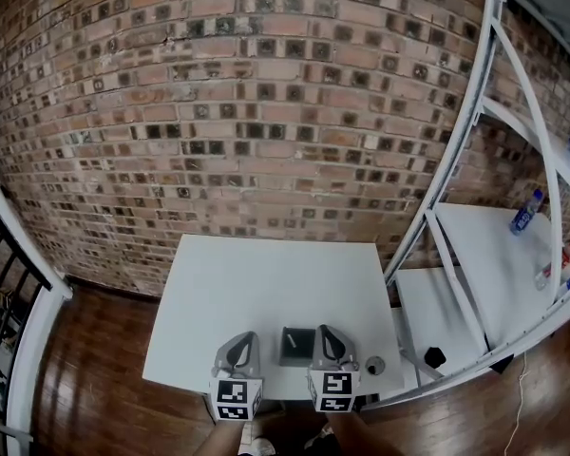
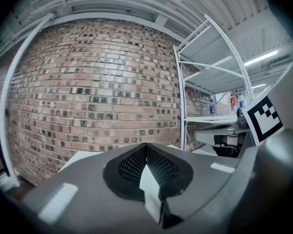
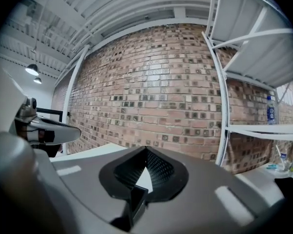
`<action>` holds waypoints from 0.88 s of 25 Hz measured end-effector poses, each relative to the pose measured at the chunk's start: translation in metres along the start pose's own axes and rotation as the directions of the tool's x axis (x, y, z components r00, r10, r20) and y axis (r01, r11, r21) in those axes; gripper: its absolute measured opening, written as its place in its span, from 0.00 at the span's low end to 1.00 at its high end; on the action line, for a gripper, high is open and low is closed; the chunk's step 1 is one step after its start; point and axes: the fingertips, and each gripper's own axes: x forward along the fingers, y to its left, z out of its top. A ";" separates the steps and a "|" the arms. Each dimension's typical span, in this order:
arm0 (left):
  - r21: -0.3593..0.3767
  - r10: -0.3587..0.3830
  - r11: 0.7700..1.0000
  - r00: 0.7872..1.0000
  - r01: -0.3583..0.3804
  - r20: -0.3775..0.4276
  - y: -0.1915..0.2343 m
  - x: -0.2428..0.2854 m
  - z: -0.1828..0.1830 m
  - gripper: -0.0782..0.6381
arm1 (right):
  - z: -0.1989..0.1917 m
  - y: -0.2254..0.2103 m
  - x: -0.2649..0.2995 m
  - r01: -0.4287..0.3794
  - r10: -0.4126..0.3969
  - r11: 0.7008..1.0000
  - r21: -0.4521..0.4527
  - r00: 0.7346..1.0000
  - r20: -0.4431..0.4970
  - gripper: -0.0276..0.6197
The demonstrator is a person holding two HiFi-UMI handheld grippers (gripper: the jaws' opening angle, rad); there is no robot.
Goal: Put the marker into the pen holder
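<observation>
At the near edge of the worktop [image 1: 266, 274], the left gripper [image 1: 241, 348] and the right gripper [image 1: 329, 342] each have their fingers closed together on nothing. Between them stands the dark pen holder [image 1: 302, 352], with the pale marker [image 1: 291, 340] showing inside it. A small round object [image 1: 374, 365] lies by the near right corner. A brick wall [image 1: 266, 112] rises beyond.

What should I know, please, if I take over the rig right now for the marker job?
Left gripper: jaws together, nothing between them, at the near edge of the white table.
Right gripper: the same, beside it.
The dark square pen holder stands between the two grippers.
A pale stick, likely the marker, shows at the holder's top; it is too small to tell whether it is inside or lies across.
Done: possibly the drop.
Left: check that the marker is in; if not, grip it and put it in.
</observation>
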 end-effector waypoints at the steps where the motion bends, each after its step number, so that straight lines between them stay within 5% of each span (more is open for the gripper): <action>1: 0.001 -0.003 1.000 1.000 0.003 0.002 -0.001 0.000 0.001 0.13 | 0.001 -0.002 -0.002 0.005 -0.005 1.000 0.000 1.000 0.002 0.05; 22: 0.020 -0.022 1.000 1.000 0.022 0.020 -0.012 -0.008 0.008 0.13 | 0.021 -0.004 -0.029 0.015 -0.012 0.999 -0.032 0.997 0.078 0.05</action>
